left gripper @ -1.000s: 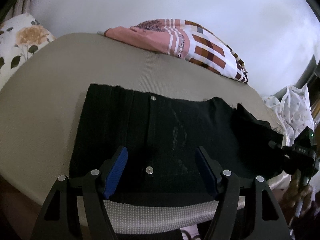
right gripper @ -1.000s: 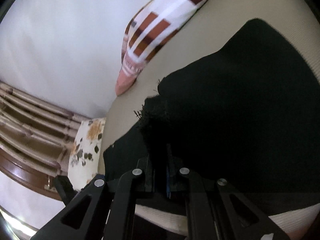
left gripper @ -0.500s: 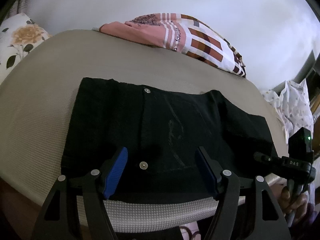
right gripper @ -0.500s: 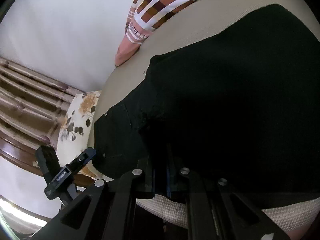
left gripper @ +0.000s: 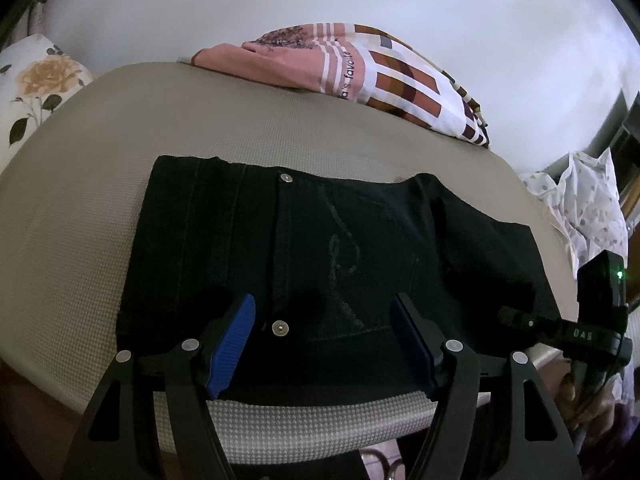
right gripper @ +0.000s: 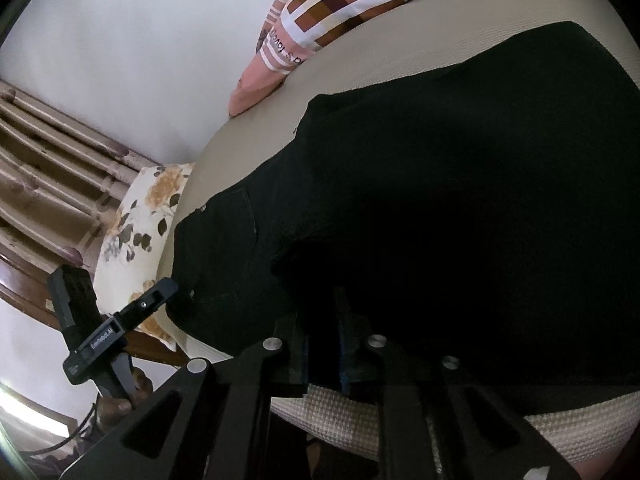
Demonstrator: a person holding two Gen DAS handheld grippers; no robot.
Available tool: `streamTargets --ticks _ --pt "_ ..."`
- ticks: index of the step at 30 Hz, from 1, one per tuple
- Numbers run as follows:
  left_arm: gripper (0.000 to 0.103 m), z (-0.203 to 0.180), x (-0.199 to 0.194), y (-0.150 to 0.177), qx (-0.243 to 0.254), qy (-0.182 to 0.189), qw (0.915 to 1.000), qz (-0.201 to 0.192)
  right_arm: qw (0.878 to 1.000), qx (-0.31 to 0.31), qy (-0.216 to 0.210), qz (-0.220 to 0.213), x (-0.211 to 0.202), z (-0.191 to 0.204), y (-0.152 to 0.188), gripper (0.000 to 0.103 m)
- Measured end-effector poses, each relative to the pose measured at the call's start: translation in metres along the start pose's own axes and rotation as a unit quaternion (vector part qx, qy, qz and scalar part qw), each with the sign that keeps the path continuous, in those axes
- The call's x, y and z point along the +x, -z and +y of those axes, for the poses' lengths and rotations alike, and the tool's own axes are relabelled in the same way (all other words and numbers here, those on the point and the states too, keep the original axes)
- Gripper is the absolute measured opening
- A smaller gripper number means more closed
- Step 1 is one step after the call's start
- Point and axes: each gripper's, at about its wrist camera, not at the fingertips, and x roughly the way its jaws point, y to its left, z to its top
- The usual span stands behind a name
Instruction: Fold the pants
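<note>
Black left claw [left gripper: 323, 340] agape over pants [left gripper: 328, 264]

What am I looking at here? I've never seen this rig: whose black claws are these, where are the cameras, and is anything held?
No robot: a person carries a two-finger claw in each hand, each with a fisheye camera looking along its fingers. One picture is from the left claw, the other from the right claw. Each view also catches the other claw at its edge. Black pants lie folded on a beige pad; a patterned cloth lies behind them and a floral pillow beside the pad. The left claw hangs open over the near edge, holding nothing. The right claw's jaws have just been opening, with the pants' edge between them.
</note>
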Motion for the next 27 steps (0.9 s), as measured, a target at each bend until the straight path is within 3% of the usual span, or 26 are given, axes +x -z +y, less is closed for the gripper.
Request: streamTargets --ticks 7,9,12,13,15,17,22,27 --pt "0.070 0.004 0.000 0.000 -0.006 0.000 1.0000 0.004 1.000 -0.008 -0.017 0.010 0.002 0.005 0.004 0.026" --pt "0.070 0.005 0.000 0.000 -0.008 0.000 1.0000 0.005 0.999 0.000 -0.043 0.020 0.003 0.004 0.005 0.033" --pt "0.070 0.006 0.000 0.001 -0.010 -0.001 0.9999 0.005 0.993 0.020 -0.111 0.040 0.005 0.003 0.008 0.041" --pt "0.070 0.006 0.000 0.000 -0.011 -0.001 0.9999 0.006 0.988 0.036 -0.141 0.051 0.008 0.001 0.009 0.046" --pt "0.070 0.007 0.000 -0.001 -0.013 -0.002 0.9999 0.007 0.975 0.072 -0.200 0.062 0.008 -0.007 0.010 0.047" --pt "0.070 0.008 -0.003 -0.001 -0.014 -0.002 0.9999 0.003 0.967 0.102 -0.230 0.040 -0.002 -0.018 0.007 0.049" --pt "0.070 0.010 -0.008 -0.005 -0.024 0.005 0.9997 -0.007 0.976 0.114 -0.184 -0.028 -0.036 -0.042 -0.009 0.049" --pt "0.070 0.008 -0.005 -0.004 -0.019 0.002 0.9998 -0.002 0.985 0.076 -0.152 -0.017 -0.026 -0.027 -0.005 0.048"
